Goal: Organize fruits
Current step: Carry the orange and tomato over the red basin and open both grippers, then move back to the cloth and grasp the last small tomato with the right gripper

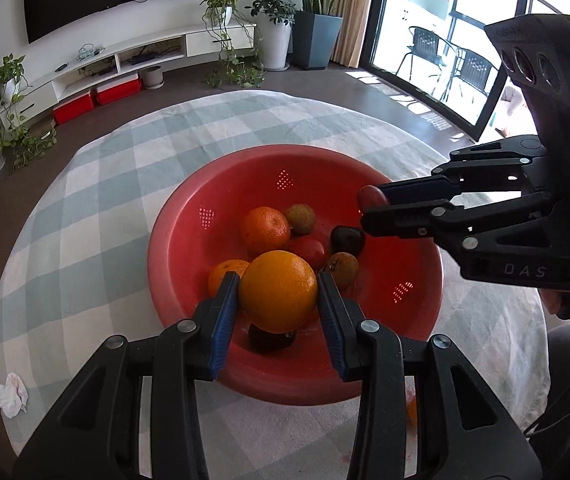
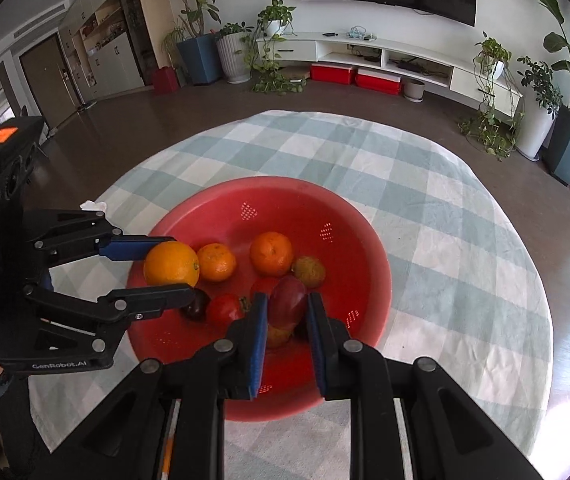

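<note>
A red colander bowl [image 1: 221, 184] [image 2: 365, 236] sits on the checked tablecloth and holds several fruits: oranges [image 1: 266, 230] [image 2: 271, 253], a red tomato [image 1: 307, 251] [image 2: 225, 311], a greenish fruit [image 1: 300, 219] [image 2: 309, 271] and a dark plum [image 1: 347, 240]. My left gripper [image 1: 278, 294] [image 2: 173, 266] is shut on a large orange [image 1: 278, 291] [image 2: 171, 264] held over the bowl's near side. My right gripper [image 2: 287, 306] [image 1: 371, 204] is shut on a red oblong fruit [image 2: 288, 300] [image 1: 369, 197] above the bowl.
The round table has a green-white checked cloth [image 1: 125, 152] [image 2: 445, 208]. A crumpled white tissue [image 1: 11, 395] [image 2: 93, 205] lies near the table edge. A small orange piece [image 1: 412, 412] lies on the cloth beside the bowl. Floor, TV stand and potted plants lie beyond.
</note>
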